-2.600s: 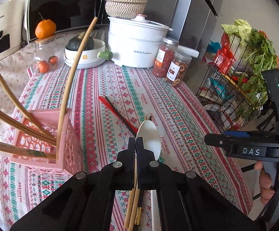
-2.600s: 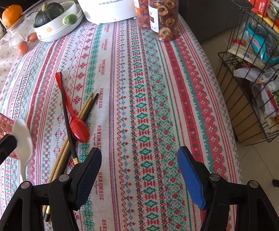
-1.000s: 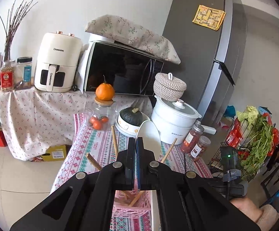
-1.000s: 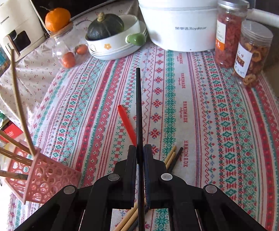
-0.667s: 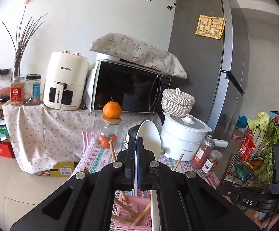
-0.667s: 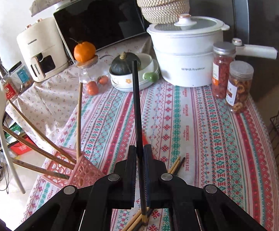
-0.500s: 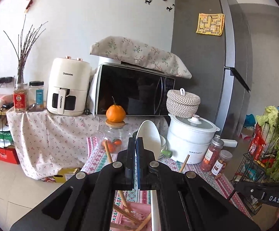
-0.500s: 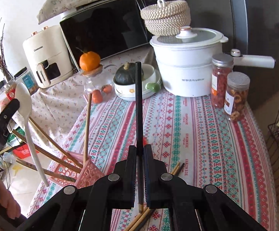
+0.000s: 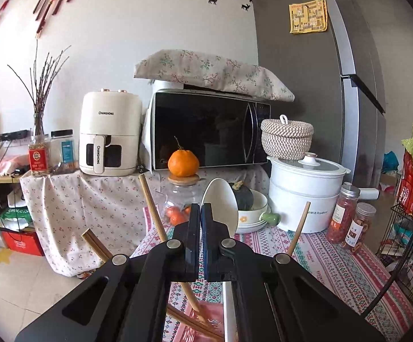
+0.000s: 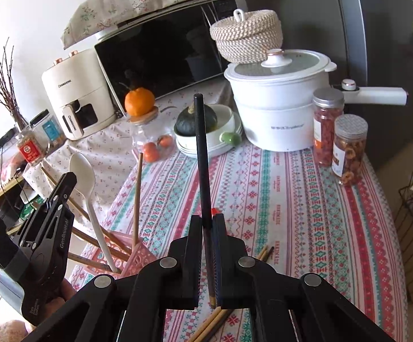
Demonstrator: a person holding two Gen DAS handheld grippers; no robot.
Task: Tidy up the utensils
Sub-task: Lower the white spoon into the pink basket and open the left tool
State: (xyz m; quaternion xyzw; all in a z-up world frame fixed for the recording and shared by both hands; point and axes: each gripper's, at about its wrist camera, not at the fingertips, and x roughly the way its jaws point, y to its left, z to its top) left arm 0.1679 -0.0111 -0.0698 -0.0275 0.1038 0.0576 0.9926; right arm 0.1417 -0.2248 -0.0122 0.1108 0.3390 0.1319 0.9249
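**Spoon going into the pink basket, chopstick waiting its turn**

My left tongs (image 10: 64, 188) are pinched tight on the white spoon (image 10: 82, 171), bowl up, with its handle slanting down into the pink basket (image 10: 138, 256) at the near left edge of the table (image 10: 292, 199). My right tongs (image 10: 205, 222) are clamped on a black chopstick (image 10: 200, 154), which stands nearly upright above the striped cloth.

To do this well, I think I should let the spoon's handle reach the basket floor before I ease the grip, and steer it between the wooden chopsticks (image 10: 136, 196) already leaning there, so nothing levers out. The basket looks light and sits close to the edge; a sideways push could tip it. The black chopstick should go in only once the left tongs are out of the way.

The basket holds several wooden chopsticks, fanned outward. Behind it, a glass jar (image 10: 152, 139) holds small oranges, a white bowl (image 10: 223, 136) a dark squash, and two lidded jars (image 10: 349, 148) dried snacks. More chopsticks (image 10: 265, 252) lie loose on the cloth, beside my right tongs.
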